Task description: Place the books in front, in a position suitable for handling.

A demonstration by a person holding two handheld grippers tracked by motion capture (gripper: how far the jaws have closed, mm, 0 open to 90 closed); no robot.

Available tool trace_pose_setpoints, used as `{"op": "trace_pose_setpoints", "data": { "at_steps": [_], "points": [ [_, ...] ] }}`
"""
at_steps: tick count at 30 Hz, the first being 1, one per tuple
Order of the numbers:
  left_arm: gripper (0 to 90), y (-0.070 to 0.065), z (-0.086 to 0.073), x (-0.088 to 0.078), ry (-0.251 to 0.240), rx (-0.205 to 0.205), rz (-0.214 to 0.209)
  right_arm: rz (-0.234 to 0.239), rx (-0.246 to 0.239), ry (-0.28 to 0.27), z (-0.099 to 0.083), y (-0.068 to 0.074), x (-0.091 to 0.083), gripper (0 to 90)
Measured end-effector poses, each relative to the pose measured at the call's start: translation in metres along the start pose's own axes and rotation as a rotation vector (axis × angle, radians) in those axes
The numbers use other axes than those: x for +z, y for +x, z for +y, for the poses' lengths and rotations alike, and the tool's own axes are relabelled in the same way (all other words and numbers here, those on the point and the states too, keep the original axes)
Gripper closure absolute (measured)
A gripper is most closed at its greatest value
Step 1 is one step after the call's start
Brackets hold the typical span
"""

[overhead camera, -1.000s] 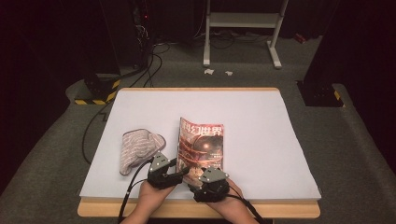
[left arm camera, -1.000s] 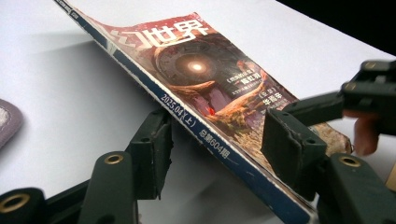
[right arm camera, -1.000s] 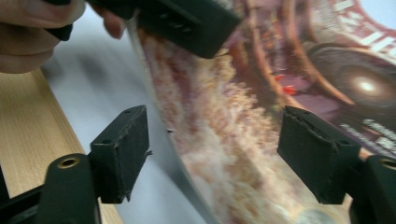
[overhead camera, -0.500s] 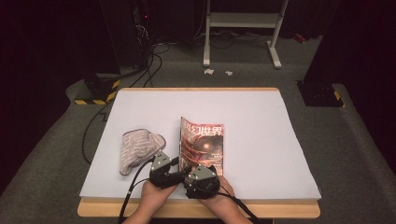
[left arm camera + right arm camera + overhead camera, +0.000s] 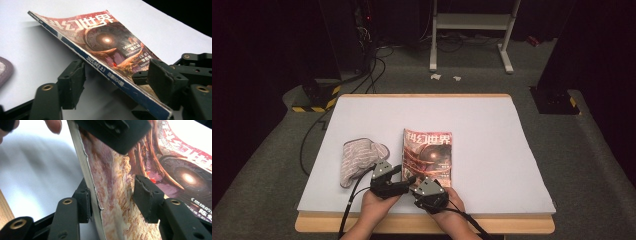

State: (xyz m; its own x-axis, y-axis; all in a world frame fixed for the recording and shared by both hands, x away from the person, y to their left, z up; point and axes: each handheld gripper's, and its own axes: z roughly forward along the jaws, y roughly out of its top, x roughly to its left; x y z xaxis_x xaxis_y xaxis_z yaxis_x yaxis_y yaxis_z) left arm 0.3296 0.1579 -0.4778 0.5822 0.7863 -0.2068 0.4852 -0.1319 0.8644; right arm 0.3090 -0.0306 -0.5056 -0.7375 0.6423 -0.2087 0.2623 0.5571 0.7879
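Magazine (image 5: 428,156) spine edge lowered since before; left gripper (image 5: 408,180) just opened, right gripper (image 5: 418,186) closing around it, not yet clamped.

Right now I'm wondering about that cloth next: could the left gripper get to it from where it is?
Probably yes. The cloth lies just beside the left gripper, with bare table between them. The magazine sits between its jaws, which have just been opening, so it must back off first.

Grey quilted cloth (image 5: 360,159) lies on the white sheet (image 5: 492,125) covering the wooden table (image 5: 422,223); white metal stand (image 5: 472,22) and black cables (image 5: 372,65) occupy the floor beyond.
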Motion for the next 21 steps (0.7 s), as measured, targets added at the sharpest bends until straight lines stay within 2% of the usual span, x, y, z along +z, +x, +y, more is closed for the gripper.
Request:
{"op": "trace_pose_setpoints", "data": {
  "at_steps": [3,8,15,21],
  "points": [
    [30.6,0.002,0.005,-0.010,-0.048,0.015,0.001,-0.013,-0.010,0.010,-0.001,-0.001,-0.001,54.0],
    [30.3,0.006,0.011,-0.021,-0.077,0.043,0.006,-0.032,-0.024,-0.010,-0.003,-0.004,-0.008,61.8],
    [30.7,0.020,0.014,-0.033,-0.104,0.060,0.025,-0.040,0.011,-0.042,-0.004,-0.020,-0.021,70.3],
    [31.5,0.032,0.012,-0.034,-0.065,0.086,0.062,-0.048,0.038,-0.059,-0.008,-0.033,-0.031,76.8]
  ]
}}
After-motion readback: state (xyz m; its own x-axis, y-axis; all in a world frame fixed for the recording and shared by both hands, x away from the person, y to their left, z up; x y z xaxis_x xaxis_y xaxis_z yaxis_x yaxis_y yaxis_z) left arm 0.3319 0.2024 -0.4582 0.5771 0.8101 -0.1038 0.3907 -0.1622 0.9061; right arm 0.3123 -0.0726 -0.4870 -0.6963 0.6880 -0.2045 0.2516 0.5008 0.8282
